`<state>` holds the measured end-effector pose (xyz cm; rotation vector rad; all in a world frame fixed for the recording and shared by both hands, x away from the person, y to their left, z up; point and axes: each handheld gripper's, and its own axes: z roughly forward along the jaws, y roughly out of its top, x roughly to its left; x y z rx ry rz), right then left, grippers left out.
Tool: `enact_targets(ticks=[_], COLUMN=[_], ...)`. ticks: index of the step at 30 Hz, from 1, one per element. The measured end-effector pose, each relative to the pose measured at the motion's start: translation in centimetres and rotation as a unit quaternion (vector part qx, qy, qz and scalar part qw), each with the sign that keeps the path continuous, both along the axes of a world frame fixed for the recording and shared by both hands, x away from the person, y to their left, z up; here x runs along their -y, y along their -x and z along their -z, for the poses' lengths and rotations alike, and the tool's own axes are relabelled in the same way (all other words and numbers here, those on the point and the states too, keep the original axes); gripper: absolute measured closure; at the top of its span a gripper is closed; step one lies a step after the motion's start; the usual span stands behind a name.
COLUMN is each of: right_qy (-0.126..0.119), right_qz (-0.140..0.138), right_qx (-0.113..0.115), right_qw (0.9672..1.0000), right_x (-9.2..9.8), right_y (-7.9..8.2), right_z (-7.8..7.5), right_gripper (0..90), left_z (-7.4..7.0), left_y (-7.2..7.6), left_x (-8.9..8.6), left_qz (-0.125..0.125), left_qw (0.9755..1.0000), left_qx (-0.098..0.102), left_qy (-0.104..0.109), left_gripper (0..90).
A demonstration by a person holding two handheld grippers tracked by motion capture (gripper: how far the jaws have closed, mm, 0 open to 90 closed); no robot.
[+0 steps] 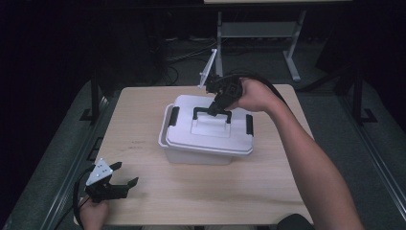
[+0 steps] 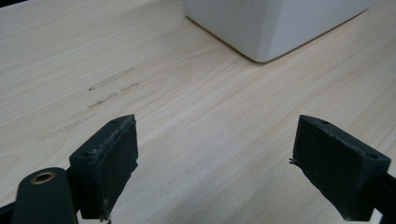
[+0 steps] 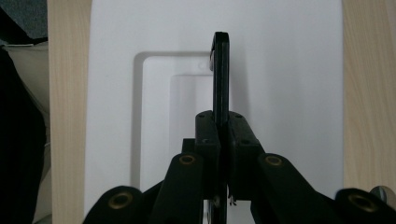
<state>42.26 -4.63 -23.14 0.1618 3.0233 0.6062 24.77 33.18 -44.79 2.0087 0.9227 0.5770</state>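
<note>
box blocks the middle, edges stay open

my left tongs (image 1: 125,174) have bare worktop (image 1: 143,139) ahead up to the white box (image 1: 206,143). its lid (image 1: 210,132) and raised black handle (image 1: 213,114) block the centre. open strips of worktop run along the box's left, right and near sides.

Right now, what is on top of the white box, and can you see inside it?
A white lid with a black handle and black side latches covers the box. The right claw is shut on the handle. The inside is hidden by the lid.
</note>
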Motion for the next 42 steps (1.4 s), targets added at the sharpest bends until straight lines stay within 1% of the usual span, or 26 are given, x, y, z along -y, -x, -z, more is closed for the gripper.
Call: enact_targets(ticks=[4,9,16,20,23,25,28,29,36,38,39,42], right_qy=[0.007,0.007,0.013,0.018,0.018,0.023,0.029,0.031,0.028,0.032,0.028,0.028], right_qz=[-0.007,-0.013,-0.018,-0.017,-0.017,-0.016,-0.016,-0.014,-0.015,-0.012,-0.013,-0.012], right_qx=[-0.001,-0.002,-0.005,-0.006,-0.009,-0.012,-0.011,-0.015,-0.017,-0.018,-0.019,-0.021], right_qw=[1.0,0.9999,0.9997,0.9997,0.9997,0.9995,0.9994,0.9993,0.9994,0.9993,0.9993,0.9993], right_x=[-1.1,-2.2,-3.4,-4.0,-4.3,-4.4,-4.5,-4.5,-4.7,-4.8,-4.8,-4.9], right_y=[-0.4,-0.8,-1.4,-1.9,-2.3,-2.5,-2.9,-3.0,-3.6,-3.7,-3.8,-3.9], right_z=[0.3,0.4,0.6,1.0,1.4,1.7,2.1,2.2,2.8,3.0,3.0,3.1], right_gripper=[84.7,84.7,84.7,84.7,84.7,84.7,84.7,84.7,84.7,84.7,84.7,84.6], left_z=[0.0,0.0,0.0,0.0,0.0,0.0,0.0,0.0,0.0,0.0,0.0,-0.1], left_y=[0.0,0.0,0.1,0.1,0.1,0.1,0.1,0.1,0.1,0.1,0.1,0.1], left_x=[-0.1,-0.1,-0.1,-0.2,-0.3,-0.3,-0.3,-0.4,-0.5,-0.5,-0.5,-0.5], left_qz=[0.0,0.0,-0.001,-0.003,-0.004,-0.005,-0.005,-0.006,-0.008,-0.008,-0.008,-0.009], left_qw=[1.0,1.0,1.0,1.0,1.0,1.0,1.0,1.0,0.9999,0.9999,0.9999,0.9999], left_qx=[0.0,0.001,0.001,0.001,0.002,0.002,0.002,0.002,0.002,0.002,0.002,0.003], left_qy=[-0.001,0.001,0.004,0.004,0.005,0.007,0.007,0.007,0.008,0.009,0.008,0.009], left_gripper=[13.4,13.4,13.4,13.4,13.4,13.4,13.4,13.4,13.4,13.4,13.4,13.4])
